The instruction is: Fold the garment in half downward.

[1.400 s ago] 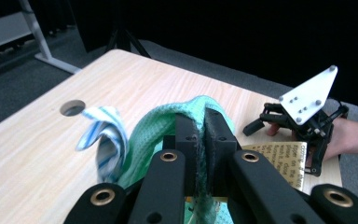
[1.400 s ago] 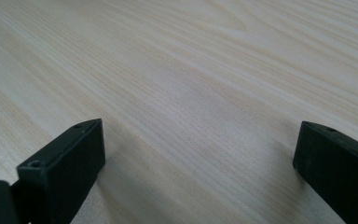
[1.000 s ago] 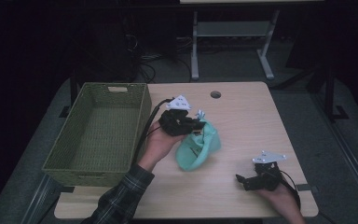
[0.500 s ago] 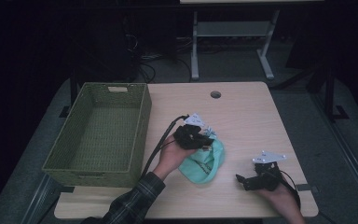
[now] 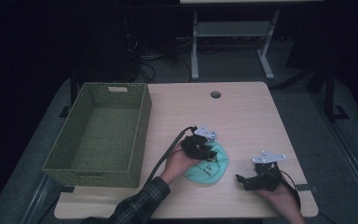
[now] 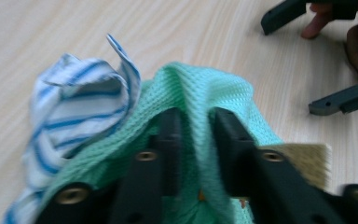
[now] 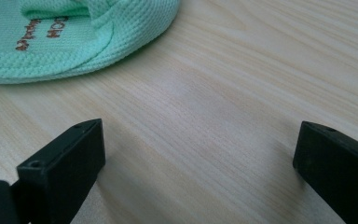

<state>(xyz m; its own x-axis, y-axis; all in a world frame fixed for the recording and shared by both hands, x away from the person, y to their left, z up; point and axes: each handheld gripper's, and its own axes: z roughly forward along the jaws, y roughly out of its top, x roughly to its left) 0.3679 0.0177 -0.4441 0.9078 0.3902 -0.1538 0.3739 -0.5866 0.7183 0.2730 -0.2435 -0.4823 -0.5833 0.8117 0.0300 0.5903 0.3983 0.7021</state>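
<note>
On the pale worktop, beside one empty green woven basket, you are lowering the mint-green knit garment to the wood at the near middle. Your left gripper is showing its jaws just easing apart, a ridge of the knit standing between them. A blue-striped cloth is bunching against the garment's side. Your right gripper is resting nearby, jaws wide over bare wood, holding nothing. The garment is looking light, soft and floppy, likely to sag; a raised fold or the hem should give the best purchase. Count: one basket, one garment, one striped cloth, two grippers.
</note>
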